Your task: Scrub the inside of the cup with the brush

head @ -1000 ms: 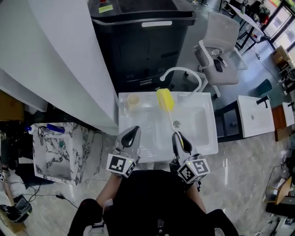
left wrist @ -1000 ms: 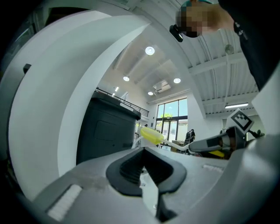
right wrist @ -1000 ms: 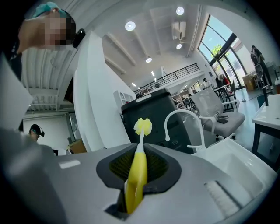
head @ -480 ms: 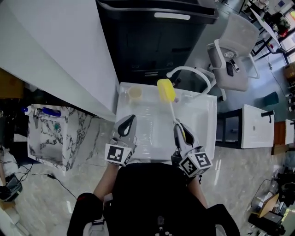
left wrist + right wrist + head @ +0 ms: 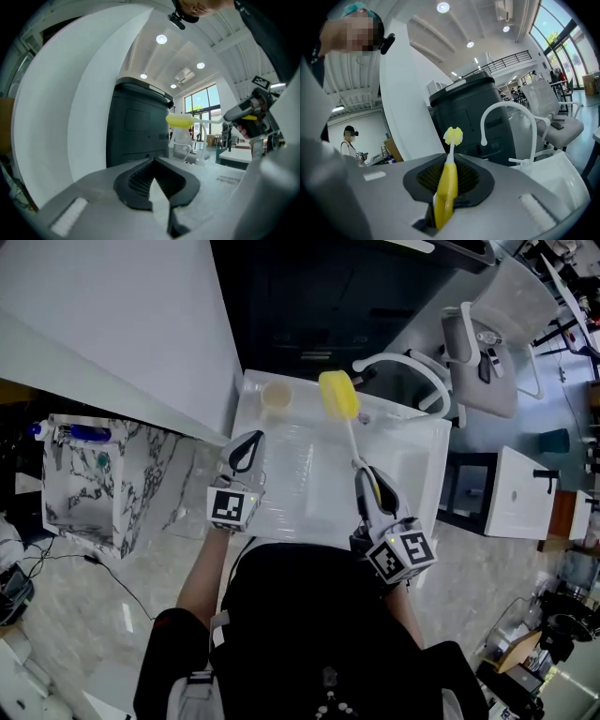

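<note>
Though clamped (right gripper [image 5: 368, 486]), brush [image 5: 446, 180] apparently aloft.

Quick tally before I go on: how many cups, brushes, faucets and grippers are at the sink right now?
cup: 1
brush: 1
faucet: 1
grippers, the left gripper and the right gripper: 2
Total: 5

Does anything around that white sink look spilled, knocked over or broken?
Nothing stands out. The small beige cup stands upright in the back left corner of the white sink. The yellow long-handled brush is clamped in the right gripper, apart from the cup. No spill shows.
</note>
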Demonstrator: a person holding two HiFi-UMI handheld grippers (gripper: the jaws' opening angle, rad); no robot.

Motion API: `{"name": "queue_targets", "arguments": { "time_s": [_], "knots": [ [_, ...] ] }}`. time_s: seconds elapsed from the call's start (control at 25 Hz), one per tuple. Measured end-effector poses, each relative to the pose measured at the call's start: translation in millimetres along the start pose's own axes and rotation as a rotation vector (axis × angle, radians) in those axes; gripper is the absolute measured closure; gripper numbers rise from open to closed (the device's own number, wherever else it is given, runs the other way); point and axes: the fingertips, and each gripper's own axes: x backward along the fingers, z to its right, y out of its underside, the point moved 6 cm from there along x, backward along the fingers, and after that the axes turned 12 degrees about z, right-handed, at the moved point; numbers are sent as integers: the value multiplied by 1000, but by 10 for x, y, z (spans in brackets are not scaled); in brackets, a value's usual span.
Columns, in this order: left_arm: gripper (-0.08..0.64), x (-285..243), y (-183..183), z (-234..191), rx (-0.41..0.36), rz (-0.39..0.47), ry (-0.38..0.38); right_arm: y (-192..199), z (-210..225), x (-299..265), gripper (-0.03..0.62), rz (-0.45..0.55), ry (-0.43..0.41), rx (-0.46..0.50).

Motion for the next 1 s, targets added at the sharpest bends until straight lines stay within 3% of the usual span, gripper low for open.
{"name": "queue_targets", "arguments": {
  "time_s": [0.56, 1.0],
  "knots": [
    [456, -362, 867, -223, -13, -184, 35, 214, 157, -113, 551, -89, 64, -24],
    [456, -589, 1295, -355, -59, -315, 41, 312, 215, -215, 551, -113, 96, -51]
  ]
}}
